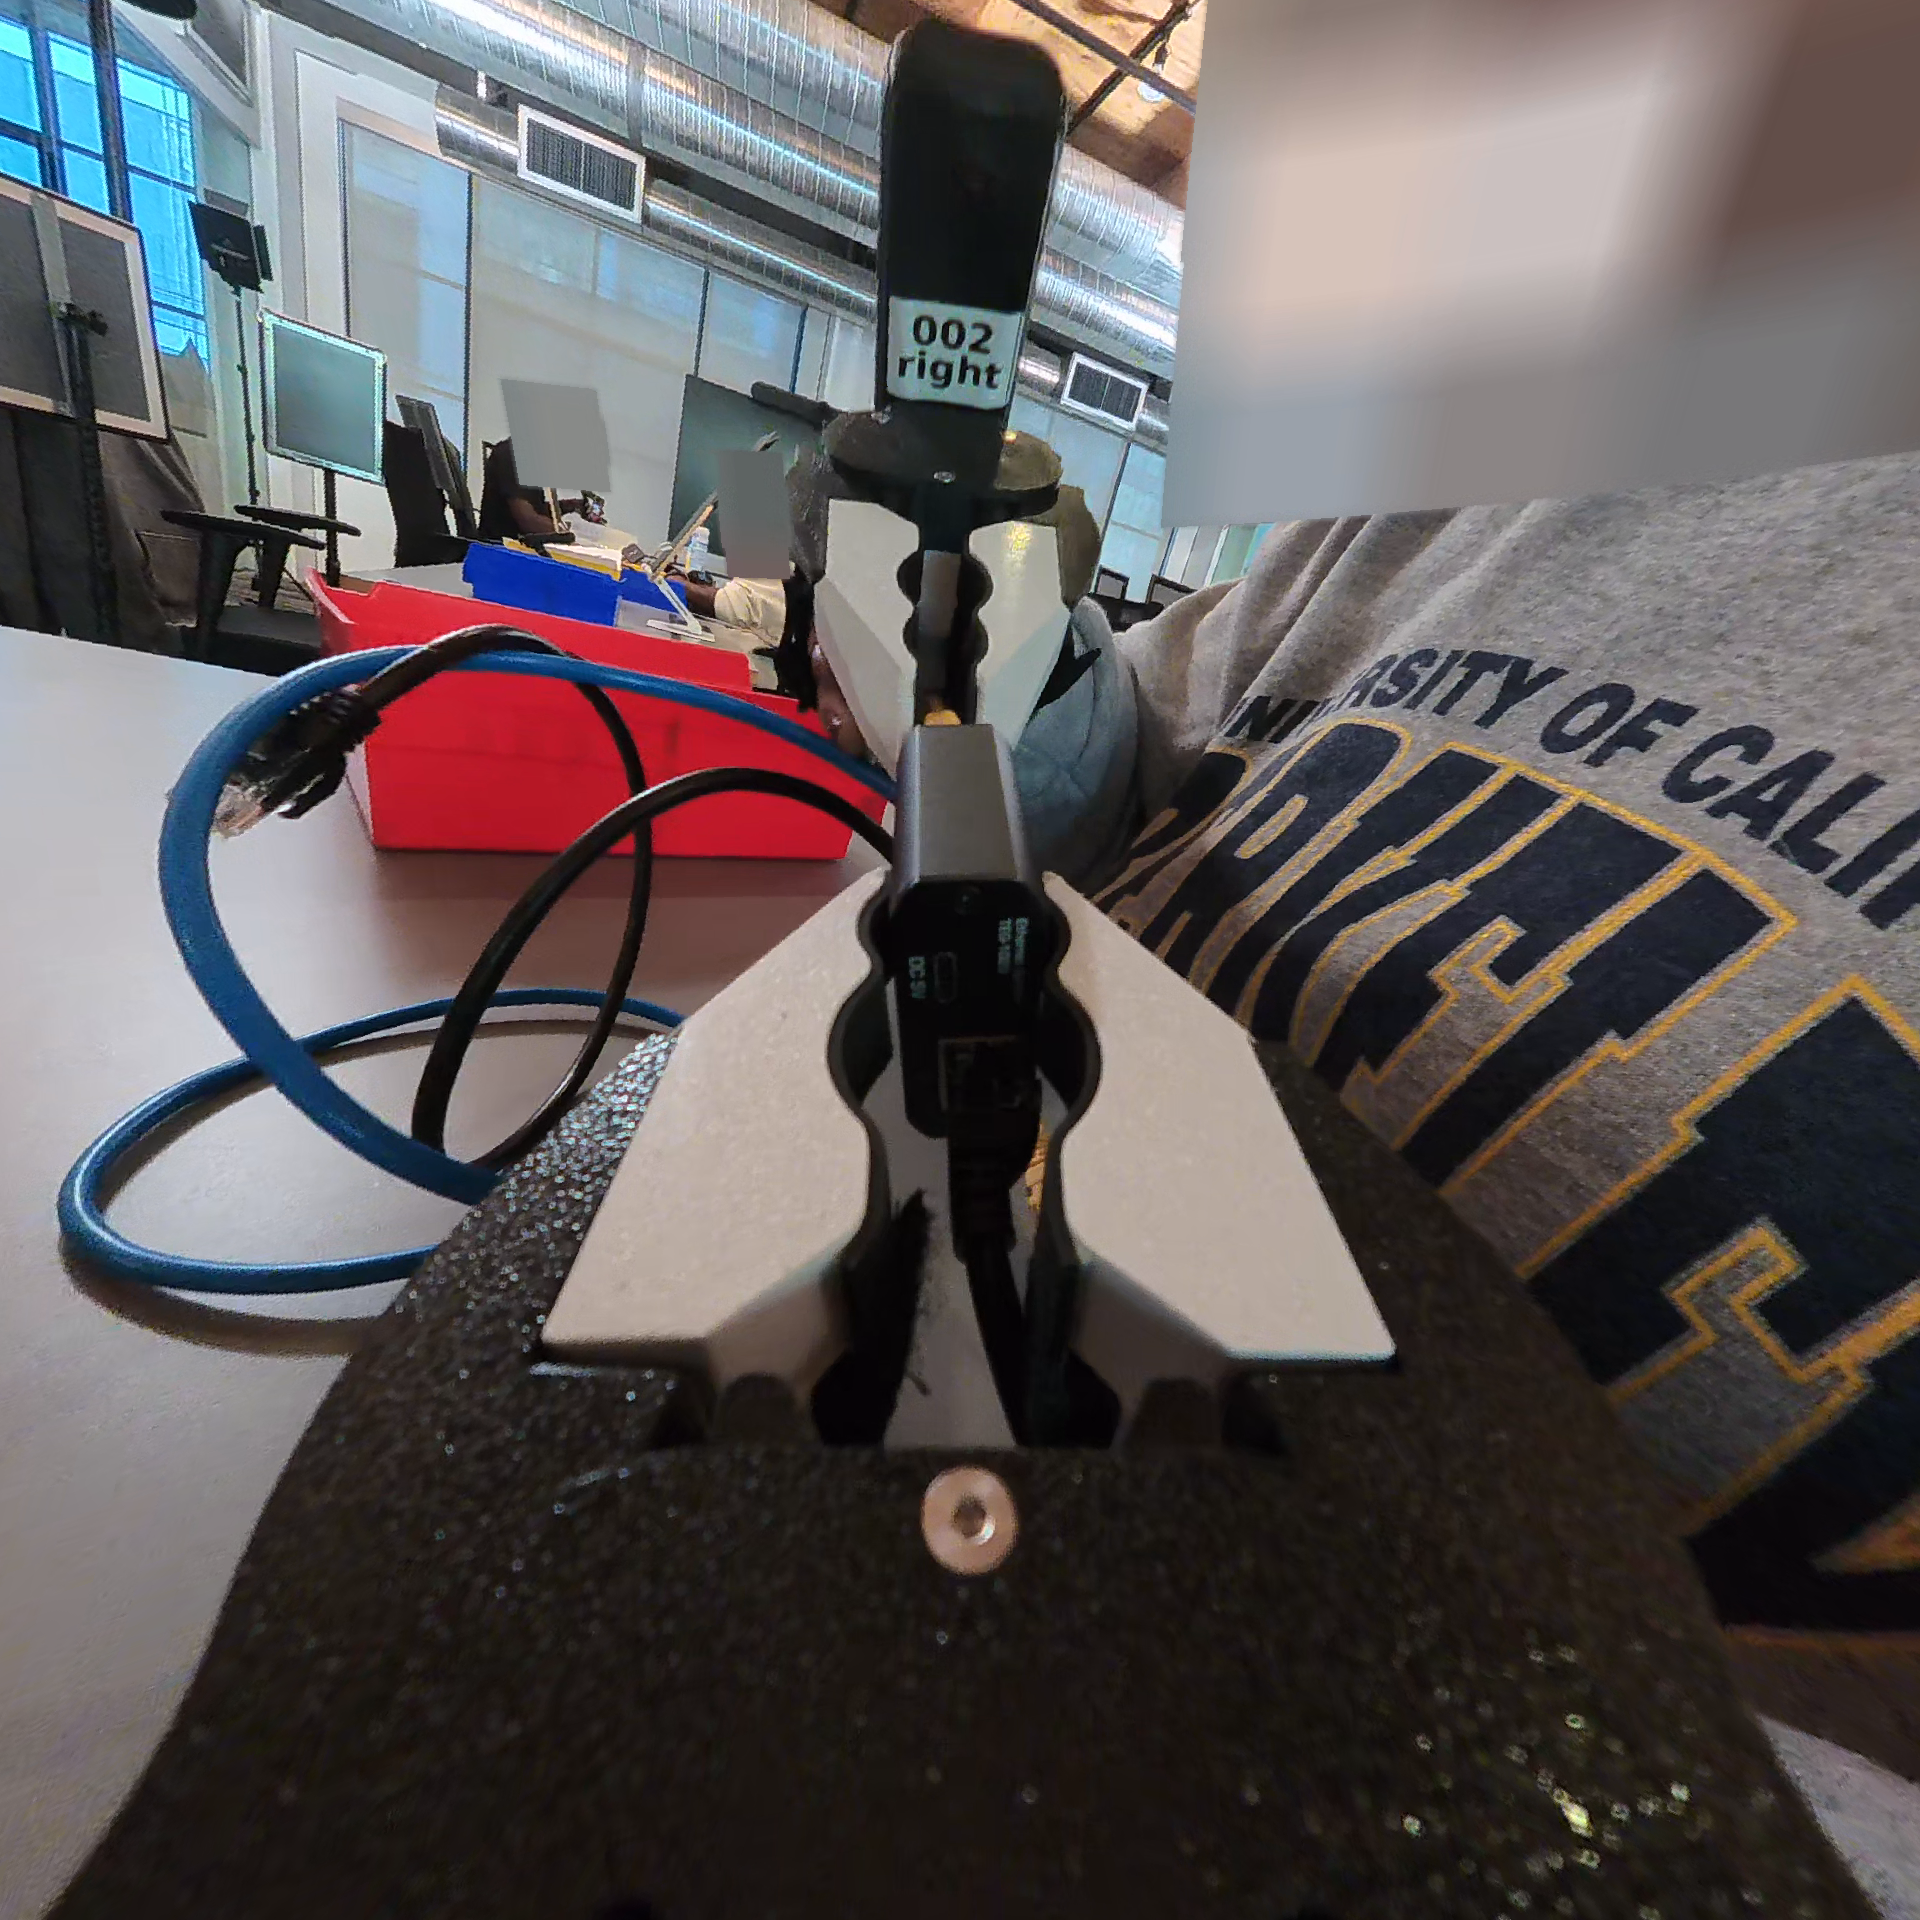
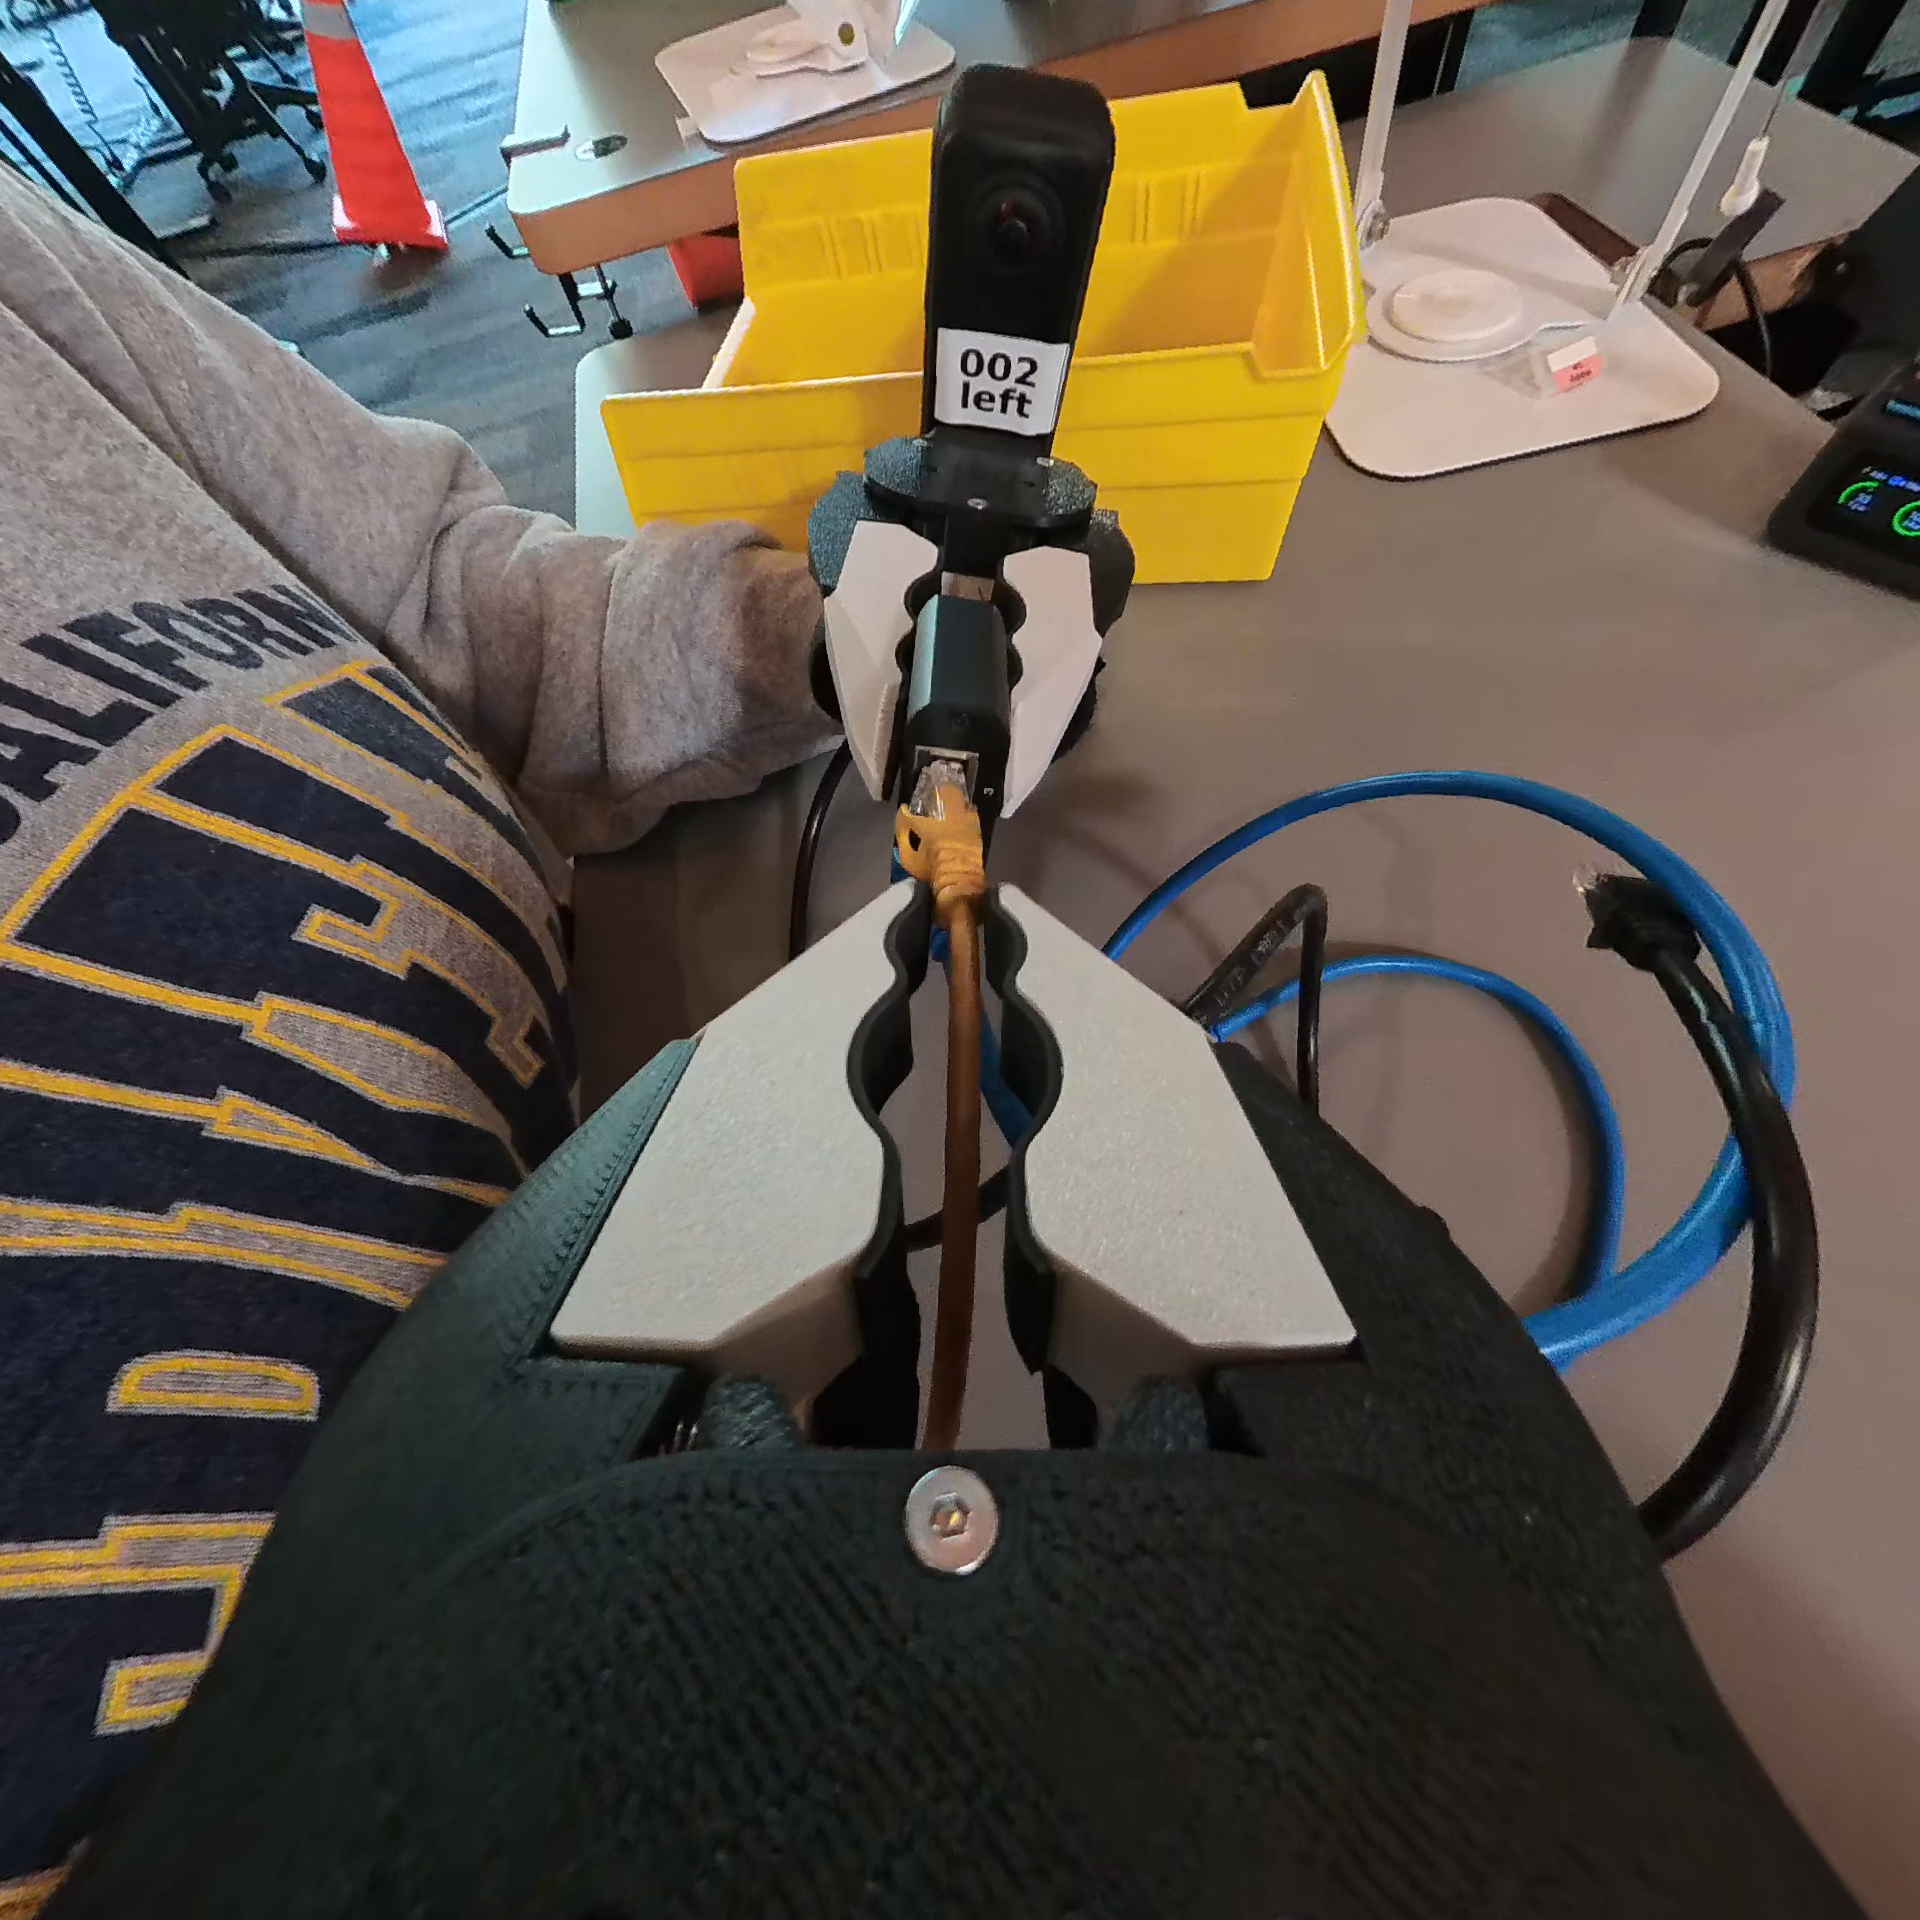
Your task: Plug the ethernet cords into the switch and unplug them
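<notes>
My left gripper (image 1: 966,894) is shut on the small black switch (image 1: 961,821) and holds it above the table. A black cord (image 1: 982,1174) is plugged into the switch's near end. My right gripper (image 2: 956,899) is shut on the orange ethernet cord (image 2: 961,1091) just behind its plug (image 2: 940,831). The plug's clear tip sits in a port of the switch (image 2: 956,665), which the left gripper (image 2: 951,790) holds facing me. The right gripper (image 1: 940,717) shows beyond the switch in the left wrist view. A blue cord (image 2: 1558,800) and a free black plug (image 2: 1621,914) lie on the table.
A red bin (image 1: 582,758) stands behind the cords on the grey table (image 1: 104,935). A yellow bin (image 2: 1174,416), a white lamp base (image 2: 1507,353) and a small device with a screen (image 2: 1860,488) stand farther off. A person in a grey sweatshirt (image 1: 1558,935) is close beside both grippers. My two grippers' fingertips are within a few centimetres of each other.
</notes>
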The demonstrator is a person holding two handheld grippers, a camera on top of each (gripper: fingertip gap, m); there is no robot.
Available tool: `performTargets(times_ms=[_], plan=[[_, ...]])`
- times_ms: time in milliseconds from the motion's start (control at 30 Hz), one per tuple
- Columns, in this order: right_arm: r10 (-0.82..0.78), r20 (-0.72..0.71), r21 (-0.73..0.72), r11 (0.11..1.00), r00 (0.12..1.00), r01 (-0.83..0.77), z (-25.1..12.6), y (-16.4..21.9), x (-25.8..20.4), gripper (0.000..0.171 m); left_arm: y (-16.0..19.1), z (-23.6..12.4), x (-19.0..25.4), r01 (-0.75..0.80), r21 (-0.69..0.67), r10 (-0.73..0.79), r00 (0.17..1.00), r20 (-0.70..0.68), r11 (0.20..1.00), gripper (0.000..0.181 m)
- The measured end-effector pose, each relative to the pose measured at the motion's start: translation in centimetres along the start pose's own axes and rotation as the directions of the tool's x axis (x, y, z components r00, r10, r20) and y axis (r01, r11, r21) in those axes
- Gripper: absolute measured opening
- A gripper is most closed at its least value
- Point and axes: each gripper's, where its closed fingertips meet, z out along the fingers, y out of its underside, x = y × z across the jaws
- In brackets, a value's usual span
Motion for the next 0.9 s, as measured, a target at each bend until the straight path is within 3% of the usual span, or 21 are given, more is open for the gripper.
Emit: performTargets(times_ms=[300,533,900], plan=[[0.022,0.048,0.046,0.999,0.999,-0.024,0.15,-0.29,-0.26,0.008,-0.21,-0.08,-0.01,0.004,0.009,-0.004,1.000,-0.002,1.000,0.022],[-0.278,-0.091,-0.026,0.961,0.956,0.277,0.23,-0.63,-0.45,0.007,-0.47,-0.19,0.31,0.037,0.024,-0.036,0.999,-0.036,0.999,0.022],[-0.264,-0.065,-0.093,0.962,0.962,0.258,0.66,-0.15,-0.31,0.007,0.09,0.27,0.19,0.027,-0.024,-0.027,1.000,-0.015,0.999,0.022]])
